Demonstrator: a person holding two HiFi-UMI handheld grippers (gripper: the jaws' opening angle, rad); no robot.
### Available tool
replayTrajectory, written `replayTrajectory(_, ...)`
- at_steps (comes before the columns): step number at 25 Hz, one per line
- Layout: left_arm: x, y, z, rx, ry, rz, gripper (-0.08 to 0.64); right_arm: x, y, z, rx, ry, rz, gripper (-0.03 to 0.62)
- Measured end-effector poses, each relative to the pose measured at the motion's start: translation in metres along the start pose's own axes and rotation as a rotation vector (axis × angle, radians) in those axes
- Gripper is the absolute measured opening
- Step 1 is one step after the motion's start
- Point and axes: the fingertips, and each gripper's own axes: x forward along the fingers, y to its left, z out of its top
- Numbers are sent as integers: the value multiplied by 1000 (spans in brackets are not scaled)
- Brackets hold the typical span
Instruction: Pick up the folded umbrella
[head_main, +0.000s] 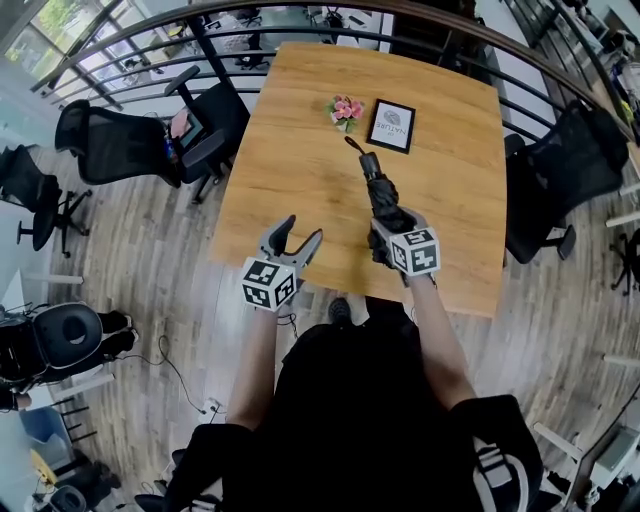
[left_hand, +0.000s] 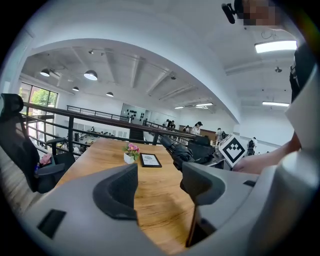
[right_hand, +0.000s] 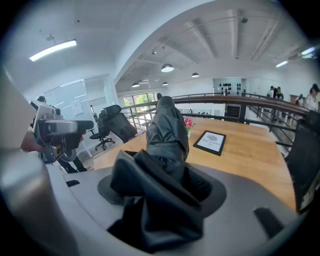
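Note:
The folded black umbrella (head_main: 378, 190) is held above the wooden table (head_main: 290, 170), its tip pointing away toward the far side. My right gripper (head_main: 390, 230) is shut on its loose fabric end. In the right gripper view the umbrella (right_hand: 167, 130) fills the space between the jaws of the right gripper (right_hand: 161, 189) and rises away from the camera. My left gripper (head_main: 300, 232) hovers over the table's near-left part, open and empty. Through the open left gripper (left_hand: 160, 187) I see the umbrella (left_hand: 180, 150) off to the right, clear of its jaws.
A small pot of pink flowers (head_main: 345, 110) and a black-framed card (head_main: 392, 125) stand at the table's far side. Black office chairs sit at the left (head_main: 200, 120) and right (head_main: 570, 170). A dark railing (head_main: 130, 40) curves behind the table.

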Motion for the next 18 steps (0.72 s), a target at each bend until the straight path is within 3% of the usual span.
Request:
replayTrajectory(10, 1, -5, 14, 30, -11, -34, 281, -29, -5, 48, -52, -147, -41, 272)
replayTrajectory(18, -8, -3, 15, 26, -18, -40, 281, -39, 2, 58, -110, -193, -76, 270)
